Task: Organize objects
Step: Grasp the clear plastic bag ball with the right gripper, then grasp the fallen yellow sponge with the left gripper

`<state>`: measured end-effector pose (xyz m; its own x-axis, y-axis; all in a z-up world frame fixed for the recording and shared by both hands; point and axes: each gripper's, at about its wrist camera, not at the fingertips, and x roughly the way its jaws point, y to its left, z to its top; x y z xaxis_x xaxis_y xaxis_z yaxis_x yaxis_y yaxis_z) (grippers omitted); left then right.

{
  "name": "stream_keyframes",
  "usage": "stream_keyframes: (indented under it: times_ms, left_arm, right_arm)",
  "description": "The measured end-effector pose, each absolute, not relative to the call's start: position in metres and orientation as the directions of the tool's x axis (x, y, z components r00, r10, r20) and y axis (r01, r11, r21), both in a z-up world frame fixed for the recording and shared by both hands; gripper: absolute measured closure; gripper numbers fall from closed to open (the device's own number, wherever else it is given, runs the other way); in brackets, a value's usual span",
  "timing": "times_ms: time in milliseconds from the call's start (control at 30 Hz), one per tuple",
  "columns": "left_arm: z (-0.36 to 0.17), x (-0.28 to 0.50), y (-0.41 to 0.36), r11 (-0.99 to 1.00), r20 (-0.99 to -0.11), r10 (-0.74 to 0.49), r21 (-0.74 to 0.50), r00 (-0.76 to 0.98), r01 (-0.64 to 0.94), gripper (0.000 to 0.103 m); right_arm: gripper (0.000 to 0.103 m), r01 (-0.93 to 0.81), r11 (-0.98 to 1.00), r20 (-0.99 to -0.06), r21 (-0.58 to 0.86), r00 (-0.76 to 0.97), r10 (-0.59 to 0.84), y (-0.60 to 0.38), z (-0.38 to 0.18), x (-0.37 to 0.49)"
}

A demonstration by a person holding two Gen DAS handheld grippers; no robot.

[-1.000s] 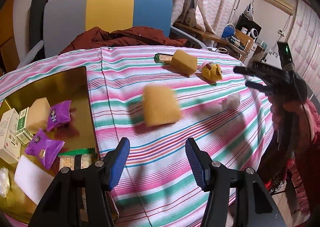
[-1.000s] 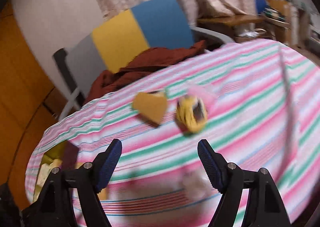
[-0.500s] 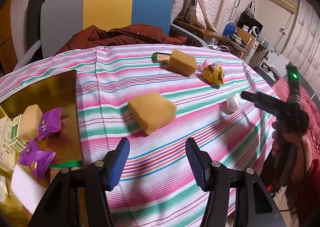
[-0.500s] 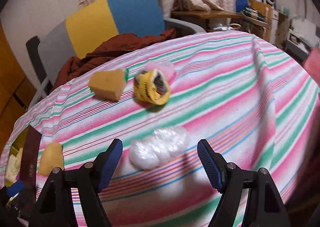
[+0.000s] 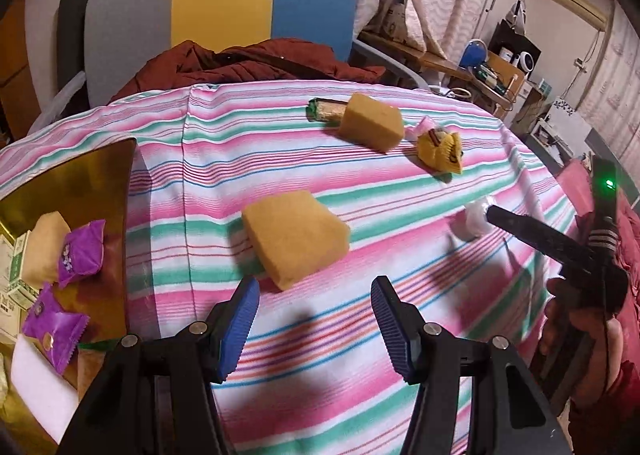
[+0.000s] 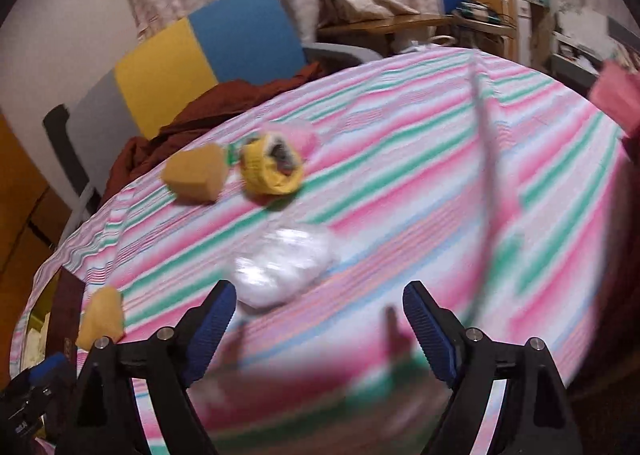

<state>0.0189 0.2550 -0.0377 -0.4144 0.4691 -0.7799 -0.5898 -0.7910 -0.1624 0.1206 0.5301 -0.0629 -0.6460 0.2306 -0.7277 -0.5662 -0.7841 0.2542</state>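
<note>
Left gripper point(image 5: 314, 319): jaws apart, empty, just short of a sponge point(image 5: 295, 239) lying on the striped cloth point(image 5: 208, 159). Right gripper point(image 6: 320, 319): jaws opening, nothing between them; white bag point(image 6: 282, 265) just ahead, near its left finger. Gold tray point(image 5: 72, 183) at left holds purple packets point(image 5: 78, 251).

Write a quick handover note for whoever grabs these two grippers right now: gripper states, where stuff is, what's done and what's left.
Left gripper: open, empty, just short of the near yellow sponge.
Right gripper: jaws opening, nothing gripped; the white plastic-wrapped bundle lies just ahead, nearer its left finger.
On the striped tablecloth: far sponge, green-wrapped snack behind it, yellow knit item.
Done: gold tray holds purple packets, a sponge and small boxes.
Left: the five loose items, presumably to the tray.
</note>
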Motion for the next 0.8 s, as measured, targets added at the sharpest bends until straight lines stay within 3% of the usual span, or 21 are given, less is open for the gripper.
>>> stream_keyframes:
  times_ms: [167, 233, 267, 500, 633, 800]
  left_arm:
    - [-0.040, 0.008, 0.250, -0.817, -0.791, 0.451, -0.177, -0.414, -0.549, 0.043]
    - [-0.042, 0.004, 0.251, -0.820, -0.798, 0.444, -0.179, -0.407, -0.544, 0.043]
    - [-0.044, 0.002, 0.253, -0.823, -0.801, 0.439, -0.175, -0.408, -0.541, 0.043]
    - [-0.055, -0.012, 0.272, -0.826, -0.815, 0.410, -0.142, -0.409, -0.545, 0.041]
    - [-0.059, -0.021, 0.277, -0.833, -0.805, 0.434, -0.188, -0.404, -0.521, 0.029]
    - [-0.066, -0.028, 0.291, -0.838, -0.821, 0.407, -0.160, -0.401, -0.522, 0.029]
  right_arm:
    - [0.018, -0.578, -0.801, -0.750, 0.156, -0.597, 0.285, 0.527, -0.074, 0.088]
    - [0.025, -0.581, -0.803, -0.759, 0.131, -0.580, 0.296, 0.528, -0.080, 0.080]
    - [0.034, -0.581, -0.805, -0.767, 0.119, -0.569, 0.298, 0.528, -0.082, 0.075]
    - [0.047, -0.587, -0.805, -0.726, 0.082, -0.589, 0.356, 0.527, -0.088, 0.071]
    - [0.049, -0.582, -0.810, -0.716, 0.073, -0.597, 0.363, 0.524, -0.091, 0.070]
    - [0.051, -0.588, -0.807, -0.710, 0.056, -0.592, 0.381, 0.522, -0.094, 0.067]
